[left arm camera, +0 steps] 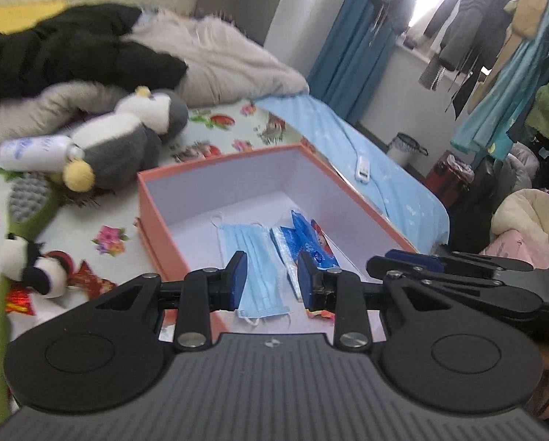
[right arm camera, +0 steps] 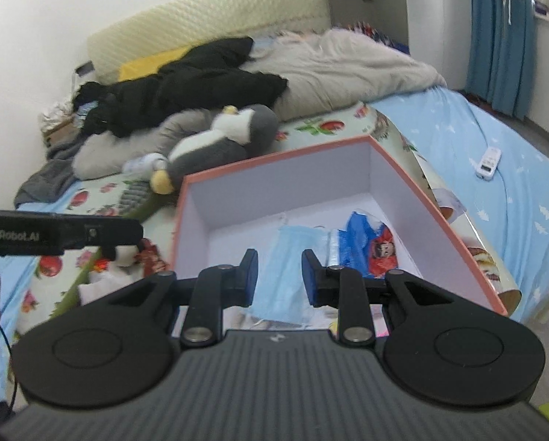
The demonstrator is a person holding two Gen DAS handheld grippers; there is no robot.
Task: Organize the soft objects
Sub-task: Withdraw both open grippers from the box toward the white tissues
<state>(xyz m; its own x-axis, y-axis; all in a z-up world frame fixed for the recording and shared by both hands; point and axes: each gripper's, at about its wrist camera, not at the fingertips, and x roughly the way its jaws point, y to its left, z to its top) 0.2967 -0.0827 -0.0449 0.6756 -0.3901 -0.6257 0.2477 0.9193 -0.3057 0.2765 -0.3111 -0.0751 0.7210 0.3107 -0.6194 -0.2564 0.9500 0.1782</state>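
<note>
The left gripper (left arm camera: 270, 275) hangs above the near end of an open pink box (left arm camera: 149, 220) on the bed (left arm camera: 219, 125), its jaws partly apart with nothing between them. Seen through that gap, at 12 o'clock, a light blue face mask (left arm camera: 259, 257) lies flat on the white floor of the box. Just beside the mask, toward 1 o'clock, lies a blue snack packet (left arm camera: 307, 239).

The right gripper (right arm camera: 278, 275) hangs over the same end of the box (right arm camera: 439, 220), jaws likewise partly apart and empty. From its view the mask (right arm camera: 292, 257) again lies straight ahead at 12 o'clock, and the packet (right arm camera: 366, 246) sits at 1 o'clock against the right wall of the box.

Outside the box, at 10 o'clock from the left gripper, a grey and white penguin plush (left arm camera: 127, 136) lies on the flowered sheet, with a white bottle (left arm camera: 35, 150) touching it on the left. A small black and white plush (left arm camera: 35, 268) lies at 9 o'clock on a green strip. Farther back, a black jacket (left arm camera: 72, 51) rests on a grey blanket (left arm camera: 219, 51). A white remote (left arm camera: 362, 167) lies on the blue sheet at 1 o'clock, beyond the box's right wall. Clothes (left arm camera: 494, 36) hang by the window at 2 o'clock. The left gripper's body (right arm camera: 54, 235) shows at 9 o'clock in the right wrist view.
</note>
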